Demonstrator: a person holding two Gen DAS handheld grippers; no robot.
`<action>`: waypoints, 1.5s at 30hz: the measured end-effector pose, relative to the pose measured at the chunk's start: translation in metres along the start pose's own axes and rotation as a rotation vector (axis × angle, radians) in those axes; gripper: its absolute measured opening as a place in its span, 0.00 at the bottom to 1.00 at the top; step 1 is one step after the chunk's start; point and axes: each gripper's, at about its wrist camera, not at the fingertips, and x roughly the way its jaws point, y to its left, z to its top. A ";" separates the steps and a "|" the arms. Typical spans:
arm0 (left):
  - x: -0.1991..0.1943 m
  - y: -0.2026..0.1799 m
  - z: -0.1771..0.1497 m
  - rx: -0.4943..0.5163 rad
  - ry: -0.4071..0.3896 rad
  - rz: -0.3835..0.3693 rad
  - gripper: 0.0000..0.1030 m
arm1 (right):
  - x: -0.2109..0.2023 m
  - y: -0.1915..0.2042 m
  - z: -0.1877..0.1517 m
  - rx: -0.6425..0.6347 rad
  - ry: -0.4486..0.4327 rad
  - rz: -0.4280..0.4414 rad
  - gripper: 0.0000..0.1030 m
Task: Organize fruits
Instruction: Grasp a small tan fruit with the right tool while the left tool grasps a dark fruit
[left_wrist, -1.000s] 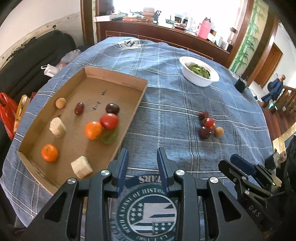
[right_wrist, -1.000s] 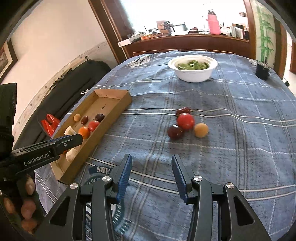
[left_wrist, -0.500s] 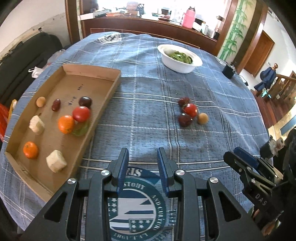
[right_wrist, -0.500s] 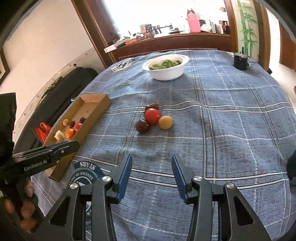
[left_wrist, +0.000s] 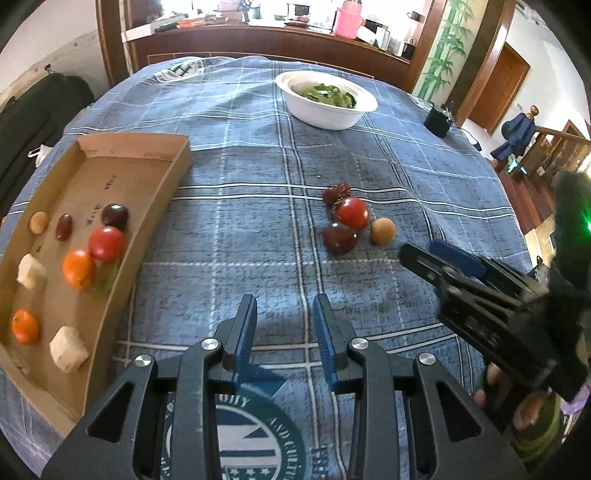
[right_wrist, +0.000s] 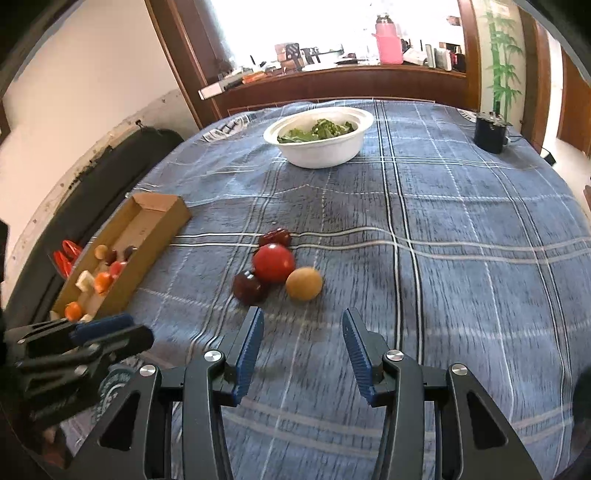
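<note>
Fruits are split between two places: a loose cluster on the blue checked tablecloth (right_wrist: 443, 229) just ahead of the right gripper (right_wrist: 303, 347), and a batch already lying in the cardboard tray (left_wrist: 173, 177) off to the left of the left gripper (left_wrist: 284, 325). The cluster holds a red tomato (right_wrist: 273, 263), a dark plum (right_wrist: 249, 288) touching it on the near side, a wrinkled date (right_wrist: 275, 236) behind it, and a tan round fruit (right_wrist: 303, 283) nearest the right gripper's gap. Both grippers are empty, their blue pads standing apart with only cloth between them, the left pair narrower. The step in hand looks like the approach to pick from the cluster. Next, the right gripper probably needs to drop forward around the tan fruit without nudging the tomato beside it.
</note>
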 end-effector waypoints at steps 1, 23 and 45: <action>0.002 -0.001 0.001 0.002 0.005 -0.004 0.28 | 0.006 -0.001 0.003 -0.004 0.005 -0.005 0.45; 0.057 -0.049 0.038 0.088 0.060 -0.087 0.28 | -0.009 -0.039 0.005 0.115 -0.014 0.034 0.27; 0.033 -0.036 0.036 0.066 -0.037 -0.121 0.04 | -0.034 -0.026 -0.015 0.141 -0.035 0.038 0.27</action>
